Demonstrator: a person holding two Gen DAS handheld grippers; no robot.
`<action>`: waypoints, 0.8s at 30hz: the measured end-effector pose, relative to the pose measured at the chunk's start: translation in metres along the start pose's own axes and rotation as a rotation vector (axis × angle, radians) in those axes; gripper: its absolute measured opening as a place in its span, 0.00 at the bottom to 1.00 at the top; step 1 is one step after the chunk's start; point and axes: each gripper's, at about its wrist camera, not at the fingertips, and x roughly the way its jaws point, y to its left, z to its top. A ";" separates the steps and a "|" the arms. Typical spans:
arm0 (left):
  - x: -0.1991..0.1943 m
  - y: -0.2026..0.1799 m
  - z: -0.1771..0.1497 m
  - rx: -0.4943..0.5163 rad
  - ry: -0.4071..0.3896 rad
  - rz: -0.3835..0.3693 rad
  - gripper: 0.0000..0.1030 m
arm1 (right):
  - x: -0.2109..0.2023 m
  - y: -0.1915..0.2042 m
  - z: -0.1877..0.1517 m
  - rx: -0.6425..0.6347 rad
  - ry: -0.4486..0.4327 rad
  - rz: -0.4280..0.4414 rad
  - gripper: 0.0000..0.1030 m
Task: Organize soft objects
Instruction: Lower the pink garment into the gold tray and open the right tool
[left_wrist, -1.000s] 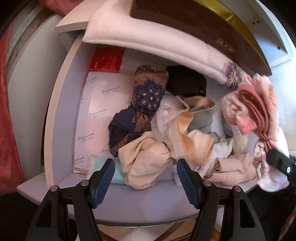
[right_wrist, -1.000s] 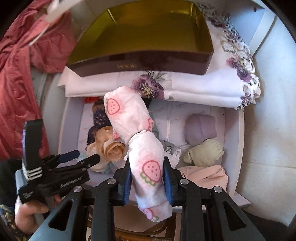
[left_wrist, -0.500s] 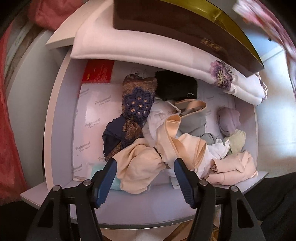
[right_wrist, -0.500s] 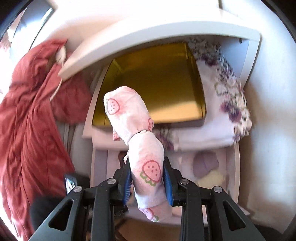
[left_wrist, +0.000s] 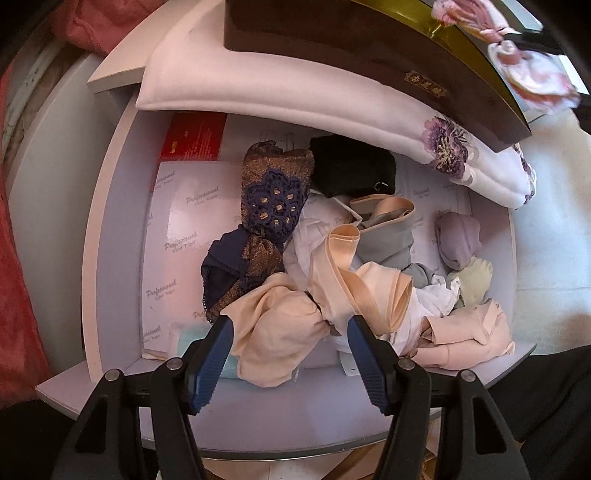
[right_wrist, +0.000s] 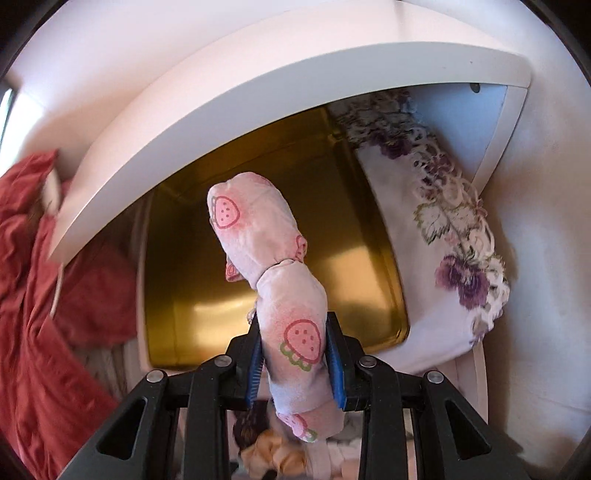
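Two grippers are ours: the right gripper (right_wrist: 295, 363) clenches a strawberry-print cloth (right_wrist: 291, 314) above the gold box (right_wrist: 354, 258), while our left gripper (left_wrist: 290, 354) hangs released over the peach garment (left_wrist: 277, 332) in the drawer (left_wrist: 110, 258).

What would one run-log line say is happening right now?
right gripper: shut on strawberry-print roll, over gold box | left gripper: open above peach garment in drawer

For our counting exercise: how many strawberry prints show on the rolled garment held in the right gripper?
4 whole: one near the strawberry-print garment's top, one between the pads, one low, one at its side edge; more may be hidden.
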 end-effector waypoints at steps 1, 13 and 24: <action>-0.001 0.001 0.000 -0.002 -0.001 0.000 0.62 | 0.005 -0.001 0.003 0.012 -0.004 -0.004 0.29; -0.006 0.013 0.000 -0.028 0.007 0.005 0.62 | 0.052 0.006 0.029 -0.052 -0.035 -0.169 0.33; 0.005 0.011 -0.002 -0.021 0.029 0.044 0.62 | 0.066 -0.001 0.031 -0.096 -0.038 -0.229 0.41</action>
